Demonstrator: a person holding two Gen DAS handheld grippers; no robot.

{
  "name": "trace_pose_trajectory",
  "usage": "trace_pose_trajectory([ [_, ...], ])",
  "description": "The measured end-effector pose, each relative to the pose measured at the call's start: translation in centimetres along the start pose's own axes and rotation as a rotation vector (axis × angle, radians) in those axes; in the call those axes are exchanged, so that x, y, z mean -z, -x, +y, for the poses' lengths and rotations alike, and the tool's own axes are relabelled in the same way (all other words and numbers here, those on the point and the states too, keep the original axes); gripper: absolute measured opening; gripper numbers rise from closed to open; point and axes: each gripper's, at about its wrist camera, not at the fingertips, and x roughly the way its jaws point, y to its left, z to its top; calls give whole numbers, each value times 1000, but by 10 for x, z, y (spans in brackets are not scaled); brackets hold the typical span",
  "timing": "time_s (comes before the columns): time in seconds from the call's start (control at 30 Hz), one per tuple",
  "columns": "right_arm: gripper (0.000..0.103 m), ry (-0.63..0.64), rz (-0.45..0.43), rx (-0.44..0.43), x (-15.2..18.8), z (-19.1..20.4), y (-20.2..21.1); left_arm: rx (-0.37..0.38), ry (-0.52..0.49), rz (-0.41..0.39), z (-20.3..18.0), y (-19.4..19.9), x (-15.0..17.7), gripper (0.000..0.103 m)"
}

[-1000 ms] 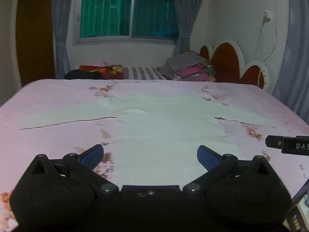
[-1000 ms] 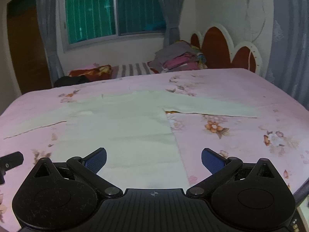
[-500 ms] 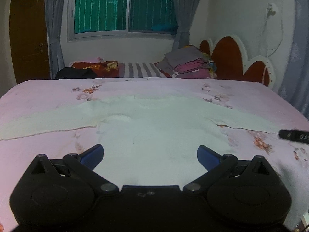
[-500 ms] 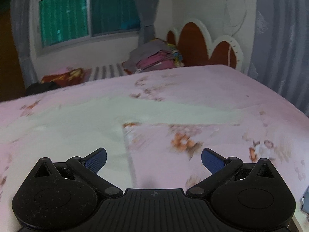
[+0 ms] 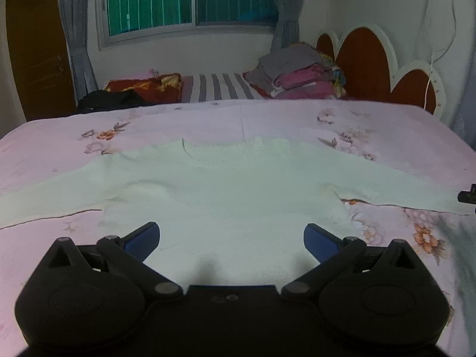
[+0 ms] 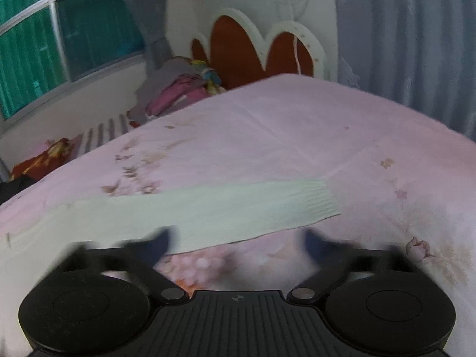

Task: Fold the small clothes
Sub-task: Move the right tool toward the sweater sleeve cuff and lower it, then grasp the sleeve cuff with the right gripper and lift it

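A pale green long-sleeved top (image 5: pixel 232 190) lies flat on the pink floral bedsheet (image 5: pixel 297 119), sleeves spread to both sides, neckline at the far side. My left gripper (image 5: pixel 232 238) is open and empty, over the top's lower body. In the right wrist view the top's right sleeve (image 6: pixel 226 211) lies across the sheet with its ribbed cuff (image 6: pixel 321 199) to the right. My right gripper (image 6: pixel 235 247) is open and empty, just in front of the sleeve near the cuff; its fingers are motion-blurred. The tip of the right gripper shows at the left wrist view's right edge (image 5: pixel 468 195).
A stack of folded clothes (image 5: pixel 300 74) sits at the back by the red and white headboard (image 5: pixel 380 59). A striped pillow (image 5: pixel 217 87) and dark cloth (image 5: pixel 110 101) lie under the window. Curtains hang at the right (image 6: pixel 401 44).
My right gripper has swung right, from the top's body out to the right sleeve's cuff. My left gripper has shifted to centre over the top's body. Both stay open.
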Motion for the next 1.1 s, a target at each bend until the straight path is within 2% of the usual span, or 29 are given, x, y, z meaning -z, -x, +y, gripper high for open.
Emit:
trace_pose_trajectory([
  [0.13,58,-77,42,8,-1,-24,-25,-17,-8,20,-7,-16,-6,103],
  [0.17,53,-91,44,9,-1,-30,-29,-20,-9,25,-9,-21,-8,103],
  [0.2,43,-107,53,7,-2,-37,-35,-22,-9,31,-11,-25,-9,103],
  [0.23,40,-130,65,11,-2,-44,-41,-27,-10,38,-12,-29,-10,103],
  [0.5,40,-296,106,16,-4,-99,-71,-38,-19,82,-23,-49,-10,103],
  [0.8,39,-305,73,-5,-8,-109,-74,-74,-11,104,-18,-59,-10,103],
  [0.83,32,-306,69,-6,-8,-110,-74,-84,-3,106,-16,-61,-11,103],
  [0.9,23,-311,71,3,-8,-111,-76,-97,25,110,-8,-64,-12,103],
  [1.07,19,-300,72,-5,-11,-116,-76,-157,82,102,13,-64,-15,103],
  [1.1,7,-292,74,-1,-12,-112,-79,-166,96,98,17,-62,-14,103],
])
